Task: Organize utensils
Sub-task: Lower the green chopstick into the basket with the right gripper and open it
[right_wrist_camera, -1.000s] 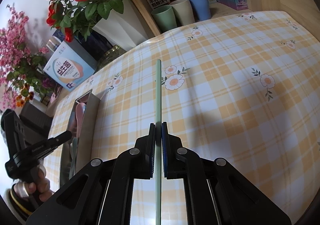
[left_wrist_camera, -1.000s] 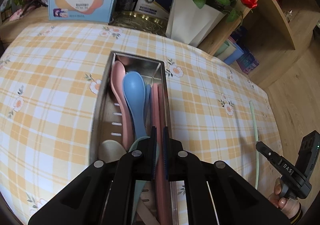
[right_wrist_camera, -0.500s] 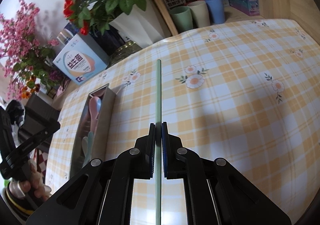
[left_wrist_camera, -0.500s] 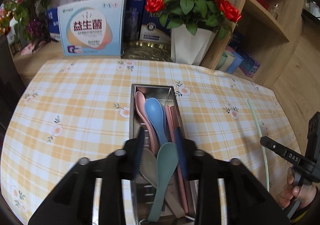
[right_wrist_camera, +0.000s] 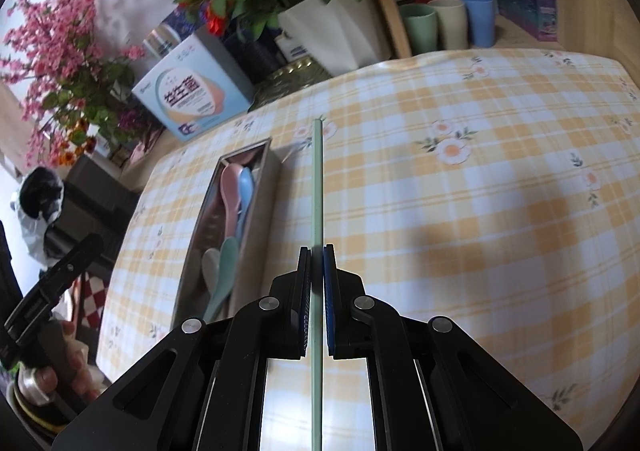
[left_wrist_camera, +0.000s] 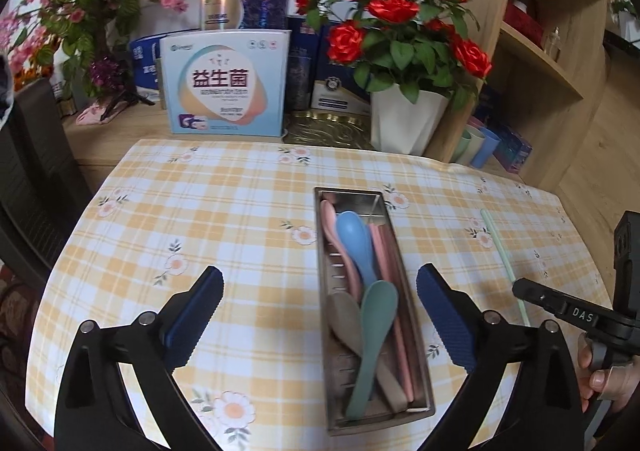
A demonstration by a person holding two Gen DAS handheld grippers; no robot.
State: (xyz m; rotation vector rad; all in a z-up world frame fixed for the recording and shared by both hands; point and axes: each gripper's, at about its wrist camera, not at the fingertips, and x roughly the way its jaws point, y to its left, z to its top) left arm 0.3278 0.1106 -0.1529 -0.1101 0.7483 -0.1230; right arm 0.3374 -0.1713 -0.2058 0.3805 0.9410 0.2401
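Both hands have pulled back and up from the tray (left_wrist_camera: 418,365), and the left gripper (left_wrist_camera: 320,315) has just opened its jaws wide, leaving the green spoon (left_wrist_camera: 372,335) in the tray among the others. Nothing sits between them now. Over the table (right_wrist_camera: 480,191), the right gripper (right_wrist_camera: 317,291) pinches a green chopstick (right_wrist_camera: 317,187) mid-length (presumably tray-bound), its tip pointing away just beside the tray.

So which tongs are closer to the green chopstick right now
Right. The right tongs are shut on the green chopstick. The left tongs are open above the metal tray, apart from the chopstick.
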